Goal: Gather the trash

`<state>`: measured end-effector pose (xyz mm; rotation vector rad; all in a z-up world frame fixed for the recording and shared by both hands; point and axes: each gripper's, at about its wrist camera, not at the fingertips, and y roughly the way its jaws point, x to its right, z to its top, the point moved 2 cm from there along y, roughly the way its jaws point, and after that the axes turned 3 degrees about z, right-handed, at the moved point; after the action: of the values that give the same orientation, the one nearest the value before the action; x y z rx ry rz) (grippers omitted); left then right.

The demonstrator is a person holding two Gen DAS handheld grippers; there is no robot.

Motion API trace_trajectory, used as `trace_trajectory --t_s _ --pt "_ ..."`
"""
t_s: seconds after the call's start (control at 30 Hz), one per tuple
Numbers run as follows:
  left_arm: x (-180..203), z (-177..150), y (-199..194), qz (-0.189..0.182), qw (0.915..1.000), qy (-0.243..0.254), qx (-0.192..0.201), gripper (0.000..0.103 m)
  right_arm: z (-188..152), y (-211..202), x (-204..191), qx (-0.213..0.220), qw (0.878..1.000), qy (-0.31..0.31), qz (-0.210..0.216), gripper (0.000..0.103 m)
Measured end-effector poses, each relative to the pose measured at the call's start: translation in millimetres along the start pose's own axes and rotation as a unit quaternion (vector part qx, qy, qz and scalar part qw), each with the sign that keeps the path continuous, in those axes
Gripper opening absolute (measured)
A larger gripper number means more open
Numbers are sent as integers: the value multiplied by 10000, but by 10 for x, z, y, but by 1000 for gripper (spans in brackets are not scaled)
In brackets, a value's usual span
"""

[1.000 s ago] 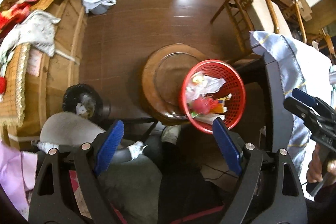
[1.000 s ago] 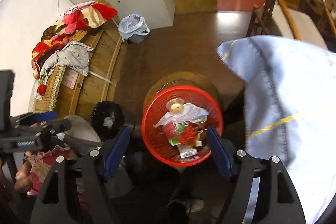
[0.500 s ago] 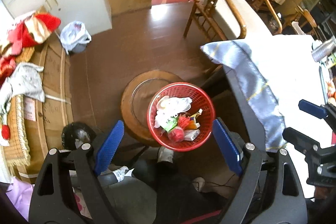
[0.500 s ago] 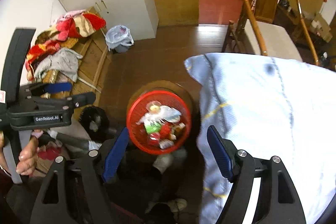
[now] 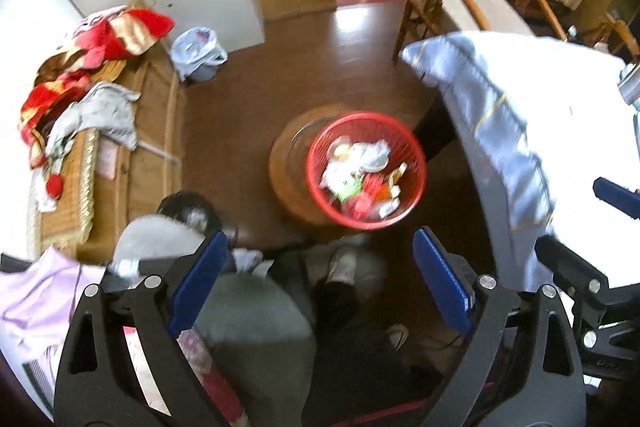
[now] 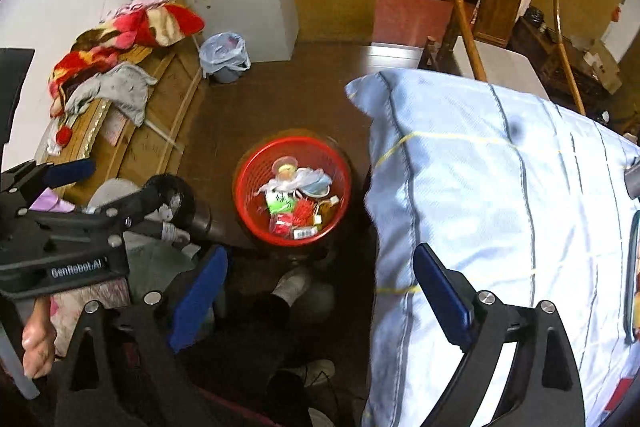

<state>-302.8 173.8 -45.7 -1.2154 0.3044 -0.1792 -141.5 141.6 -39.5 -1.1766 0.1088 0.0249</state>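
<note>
Both views now sit higher above the red basket (image 5: 366, 170). My left claw (image 5: 320, 287) and right claw (image 6: 320, 291) gape wide, empty.

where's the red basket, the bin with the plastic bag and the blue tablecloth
red basket (image 6: 248, 195): right wrist view, on its left wall
bagged bin (image 6: 224, 57): right wrist view, on the bag's front
blue tablecloth (image 6: 460, 187): right wrist view, on bare cloth
</note>
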Motion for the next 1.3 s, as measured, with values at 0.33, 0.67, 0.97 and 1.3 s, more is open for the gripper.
trace_trajectory --t_s 0.33,0.67,0.97,1.3 --pt "-106 251 85 162 9996 93 208 91 177 109 -4 -136 9998 40 -140 93" --pt "-172 568 511 -56 9992 400 -54 91 545 432 -73 -525 9983 -50 -266 93" --pt "-154 734 638 -138 9984 553 2 91 699 642 -75 -779 9962 -88 -374 93" --pt "-135 770 645 -248 9970 730 110 91 737 763 -107 -883 9954 -131 -347 93"
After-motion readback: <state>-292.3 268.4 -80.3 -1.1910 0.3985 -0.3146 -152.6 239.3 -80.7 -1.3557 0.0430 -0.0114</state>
